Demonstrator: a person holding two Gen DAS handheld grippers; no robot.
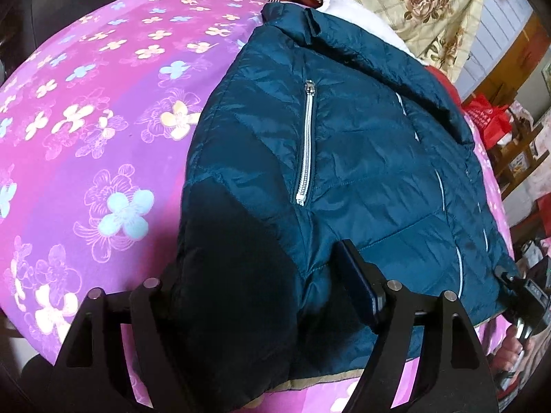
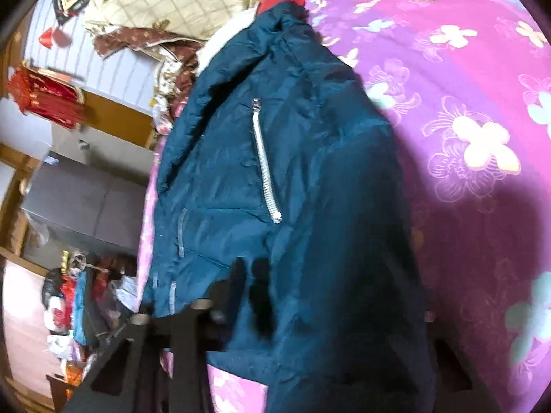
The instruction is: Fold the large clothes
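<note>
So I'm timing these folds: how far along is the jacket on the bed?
Early. Done: the teal puffer jacket lies flat on the pink floral bedsheet, pocket zip up. In hand: the left tool straddles its near hem; the right tool is at the hem. Left: every fold; the collar end hasn't been brought over.

1. Jackets: one, teal, puffy (image 1: 361, 144).
2. Silver pocket zippers on it: one visible (image 1: 306, 144).
3. Grippers: two, left gripper (image 1: 258, 275) and right gripper (image 1: 523, 296).
4. Flowered pink-purple bedsheets: one (image 1: 86, 120).
5. Cream rose-print quilts at the far end: one (image 1: 420, 7).
6. Red bags off the bed edge: one (image 1: 489, 117).
7. Hands visible: one, partly (image 1: 513, 347).
</note>
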